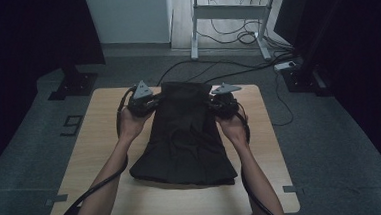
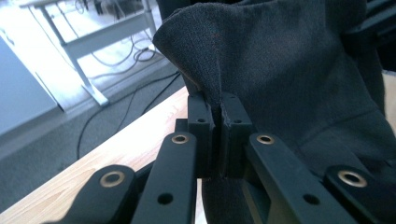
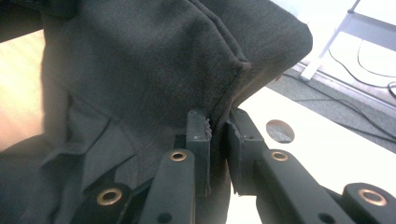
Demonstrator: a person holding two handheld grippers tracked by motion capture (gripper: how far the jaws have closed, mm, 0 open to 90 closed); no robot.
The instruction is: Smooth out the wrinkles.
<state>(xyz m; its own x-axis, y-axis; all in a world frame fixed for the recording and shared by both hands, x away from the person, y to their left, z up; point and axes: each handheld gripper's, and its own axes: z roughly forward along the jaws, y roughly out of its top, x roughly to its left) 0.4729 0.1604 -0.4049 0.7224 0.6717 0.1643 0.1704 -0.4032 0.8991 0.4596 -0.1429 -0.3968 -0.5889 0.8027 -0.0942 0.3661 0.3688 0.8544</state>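
- Dim grey carpet surrounds a pale wooden table in the high view, with a white desk frame and loose cables on the floor at the far side.
- On that table lies a dark pleated skirt, its wide hem near the person and its narrow waistband at the far end, lifted off the wood.
- From the near edge two bare forearms reach in; the left gripper holds the left corner of the waistband and the right gripper holds the right corner, the two level with each other and well apart, the cloth stretched between them.
- Seen from the left gripper view, the left gripper has its jaws pressed together on a fold of the skirt, which rises in a bunched peak above the pads and hangs away to the right.
- Beyond it to the left show the table edge, the carpet and the desk frame.
- Seen from the right gripper view, the right gripper pinches the seamed edge of the skirt between its closed jaws; the cloth drapes up and off to the left.
- To the right lies the bright table with a round hole just beside the jaws.
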